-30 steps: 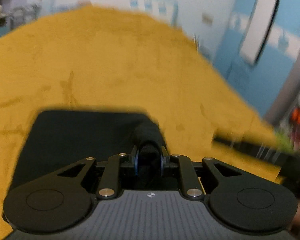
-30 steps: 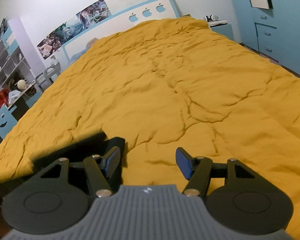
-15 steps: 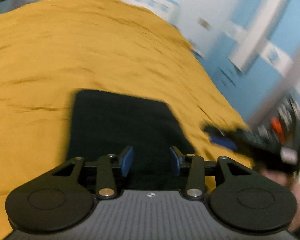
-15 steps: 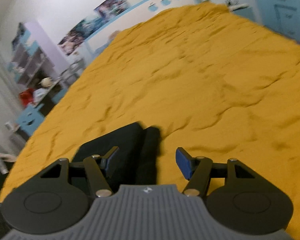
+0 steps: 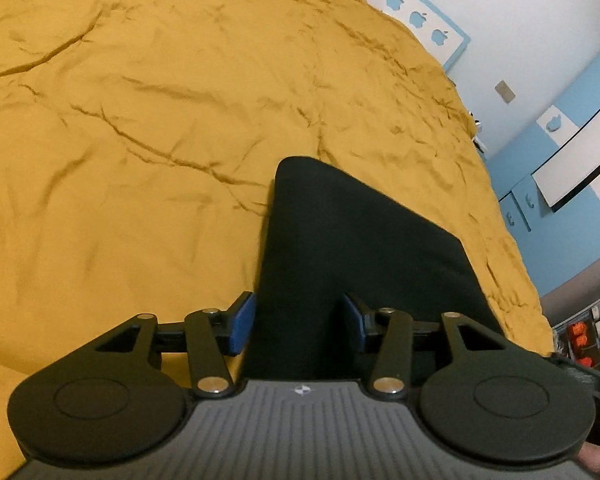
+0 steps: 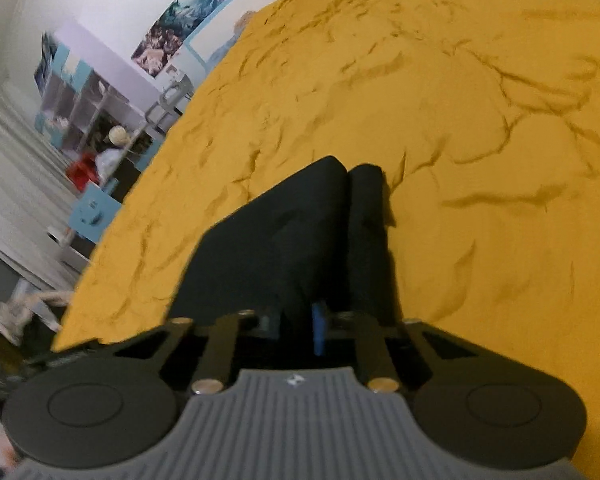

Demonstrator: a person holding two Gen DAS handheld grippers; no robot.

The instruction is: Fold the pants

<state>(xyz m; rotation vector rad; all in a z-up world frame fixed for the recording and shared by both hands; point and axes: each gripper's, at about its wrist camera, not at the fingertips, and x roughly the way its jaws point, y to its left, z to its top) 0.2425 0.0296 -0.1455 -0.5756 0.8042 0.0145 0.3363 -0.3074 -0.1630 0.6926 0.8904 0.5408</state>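
Black folded pants [image 5: 360,248] lie on a mustard bedspread [image 5: 140,120], near its front edge. My left gripper [image 5: 296,316] hovers over the pants' near left edge, its jaws still opening. The blue pads [image 5: 242,322] stand apart and do not press the cloth that lies under and between them. In the right wrist view the pants [image 6: 284,232] show a rolled fold along their right side. My right gripper [image 6: 296,320] is closing at their near edge, with black fabric pinched between its pads [image 6: 318,328].
The crumpled bedspread [image 6: 480,160] stretches far beyond the pants. A headboard [image 5: 420,16] with apple shapes and blue cabinets [image 5: 560,184] stand past it. Shelves [image 6: 80,112] and a small blue table [image 6: 94,208] line the bed's left side. A hand [image 5: 596,456] shows at the lower right.
My left gripper let go of the pants, opened and swung to their left edge. My right gripper tilted toward the pants and went from wide open to pinching their near edge.
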